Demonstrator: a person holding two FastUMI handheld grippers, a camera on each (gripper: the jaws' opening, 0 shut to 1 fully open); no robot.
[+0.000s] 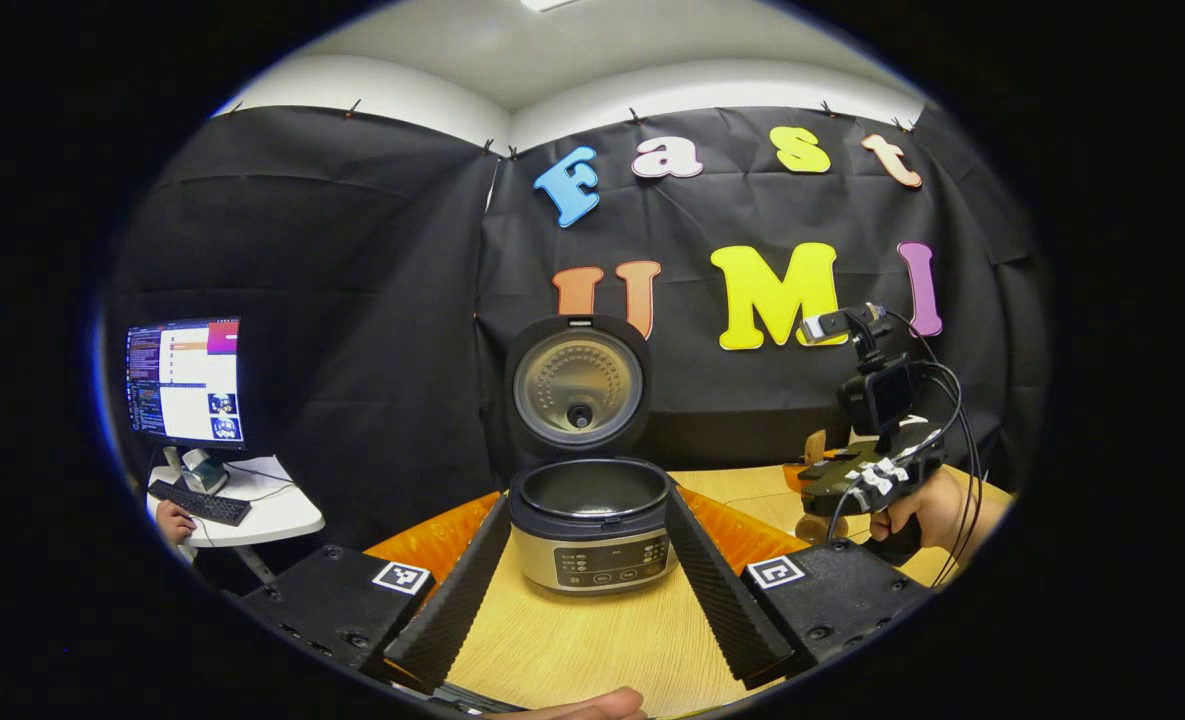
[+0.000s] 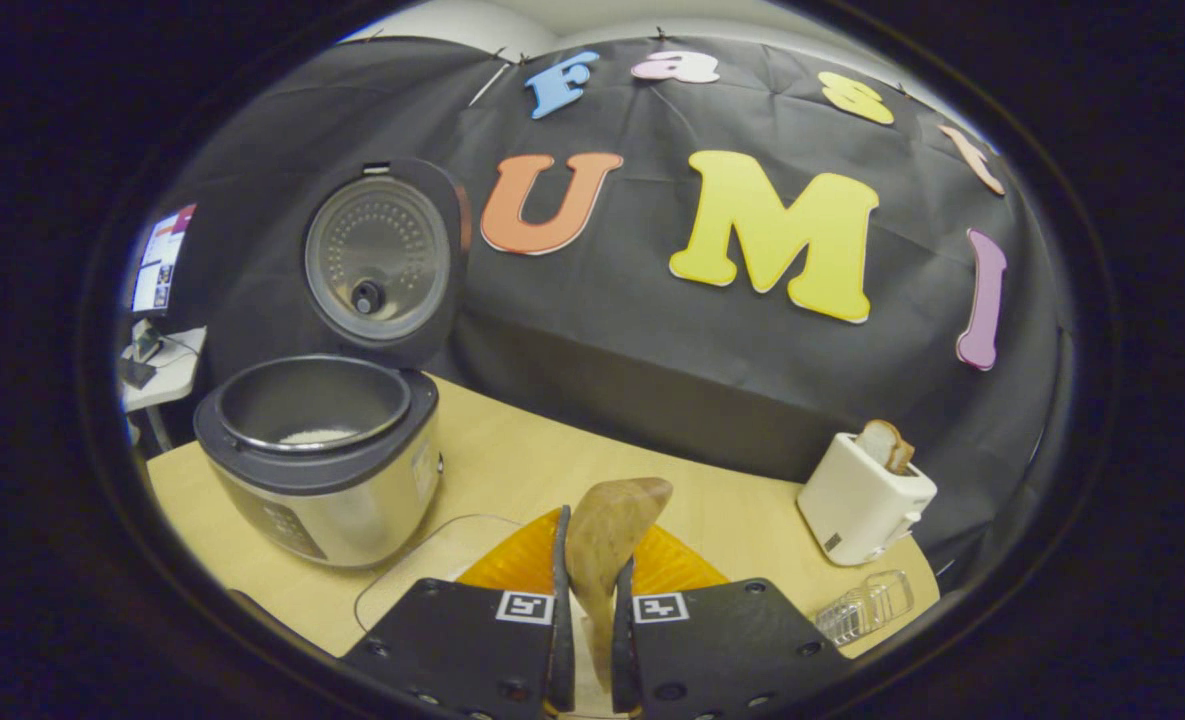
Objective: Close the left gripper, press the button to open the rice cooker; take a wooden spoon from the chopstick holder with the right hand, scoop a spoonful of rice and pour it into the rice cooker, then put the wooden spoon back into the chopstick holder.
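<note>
Illumination is even and moderately bright, sourced overhead: a ceiling light [image 1: 544, 4] registers at the top edge of the left gripper view. Shadows on the wooden table [image 1: 572, 640] are soft and faint. Mild glare marks the rice cooker [image 2: 327, 455] on its steel wall and inner lid. Both views are sharp centrally, with strong fisheye bending and slight softness toward the rims. The monitor [image 1: 185, 380] appears overexposed.

Rice cooker [image 2: 322, 470] on bench [image 2: 512, 460], left side, lid up; toaster [image 2: 864, 500] at right edge, well apart.
</note>
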